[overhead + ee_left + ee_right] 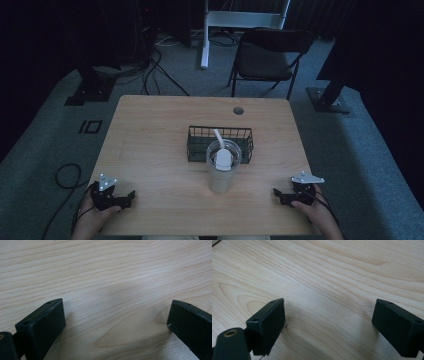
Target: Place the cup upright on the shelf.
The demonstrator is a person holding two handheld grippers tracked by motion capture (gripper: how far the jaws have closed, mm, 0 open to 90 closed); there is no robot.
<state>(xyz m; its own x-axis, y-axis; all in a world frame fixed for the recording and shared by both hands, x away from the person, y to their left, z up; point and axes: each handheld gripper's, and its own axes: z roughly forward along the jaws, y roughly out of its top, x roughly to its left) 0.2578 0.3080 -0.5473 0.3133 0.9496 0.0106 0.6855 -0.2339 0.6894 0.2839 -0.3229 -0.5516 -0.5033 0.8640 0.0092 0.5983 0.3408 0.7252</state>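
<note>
At the near edge of the pale wooden table point(150, 150), the left gripper point(131, 195) rests low on the surface at the near left corner, held by a hand point(92, 220) coming in from below. Its own view shows its two black jaws spread wide with only bare wood grain point(112, 290) between them. At the near right corner the right gripper point(276, 193) sits the same way, in the other hand point(320, 212), jaws likewise spread apart over bare wood point(329, 302) and holding nothing. Both point inward, toward the table's middle.

Between the two, a little farther in and well apart from each, stands a clear plastic cup point(221, 175), upright, with a white rounded object point(222, 159) inside it and a white straw-like piece point(218, 136) rising from its top. Just behind the cup, touching or nearly so, sits a black wire basket point(200, 137).

Farther back, beyond the table, a dark folding chair point(267, 57) stands on grey carpet point(60, 115).
</note>
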